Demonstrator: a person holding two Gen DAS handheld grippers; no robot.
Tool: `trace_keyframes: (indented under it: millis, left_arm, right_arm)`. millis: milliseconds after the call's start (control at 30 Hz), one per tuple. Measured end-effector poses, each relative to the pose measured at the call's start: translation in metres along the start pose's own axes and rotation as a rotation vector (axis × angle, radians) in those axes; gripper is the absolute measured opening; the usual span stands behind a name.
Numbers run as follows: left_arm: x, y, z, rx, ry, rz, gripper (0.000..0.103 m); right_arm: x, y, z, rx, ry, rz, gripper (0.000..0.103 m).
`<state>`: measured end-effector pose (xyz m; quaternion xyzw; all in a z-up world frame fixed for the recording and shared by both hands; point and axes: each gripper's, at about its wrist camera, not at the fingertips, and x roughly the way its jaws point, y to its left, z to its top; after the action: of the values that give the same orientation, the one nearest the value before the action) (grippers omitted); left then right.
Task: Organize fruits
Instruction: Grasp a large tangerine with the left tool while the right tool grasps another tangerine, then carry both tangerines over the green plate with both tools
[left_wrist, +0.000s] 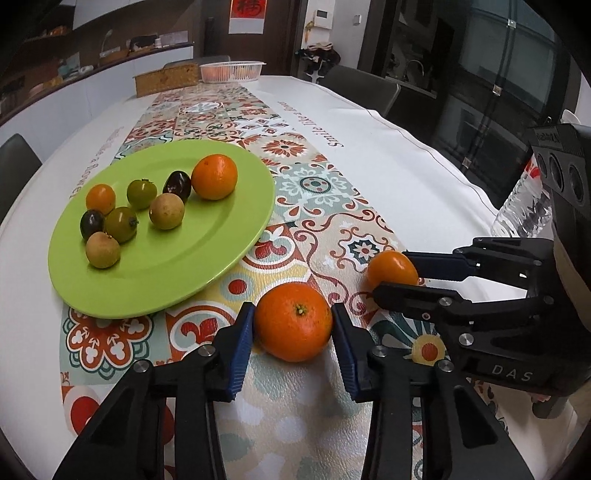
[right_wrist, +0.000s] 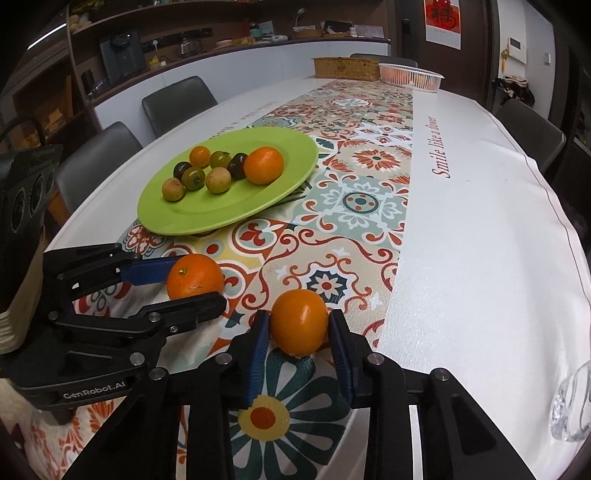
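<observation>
A mandarin (left_wrist: 293, 321) with a green stem scar lies on the patterned cloth just off the green plate (left_wrist: 166, 273). My left gripper (left_wrist: 292, 312) is shut on it, a blue pad pressed against each side. To its right a smaller, smooth orange fruit (right_wrist: 299, 321) rests on the cloth, and my right gripper (right_wrist: 298, 319) is shut on that one. Each wrist view also shows the other gripper from the side: the right gripper (left_wrist: 391, 273) and the left gripper (right_wrist: 197, 280). The plate (right_wrist: 221, 214) carries another mandarin (right_wrist: 264, 164) and several small fruits: orange, green, dark and tan.
A clear plastic bottle (left_wrist: 524, 206) stands at the right edge of the table, and a glass (right_wrist: 570, 406) sits near the front right. A white basket (right_wrist: 412, 75) and a woven box (right_wrist: 345, 68) are at the far end. Grey chairs (right_wrist: 177, 99) line the sides.
</observation>
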<state>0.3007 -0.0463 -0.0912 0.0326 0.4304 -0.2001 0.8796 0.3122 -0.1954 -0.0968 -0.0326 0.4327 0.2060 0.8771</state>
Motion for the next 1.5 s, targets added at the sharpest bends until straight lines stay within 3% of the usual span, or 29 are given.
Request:
trace_keyframes:
  millis: [533, 1067, 1500]
  left_arm:
    - [-0.036, 0.001, 0.004, -0.037, -0.060, 0.004, 0.040]
    - [-0.098, 0.007, 0.004, -0.051, -0.173, 0.065, 0.040]
    - [-0.117, 0.029, 0.025, -0.050, -0.229, 0.129, 0.040]
  right_arm:
    - [-0.020, 0.006, 0.007, 0.022, -0.048, 0.030, 0.033]
    - [-0.062, 0.036, 0.023, -0.005, -0.152, 0.062, 0.033]
    - [-0.065, 0.053, 0.055, -0.027, -0.213, 0.069, 0.033]
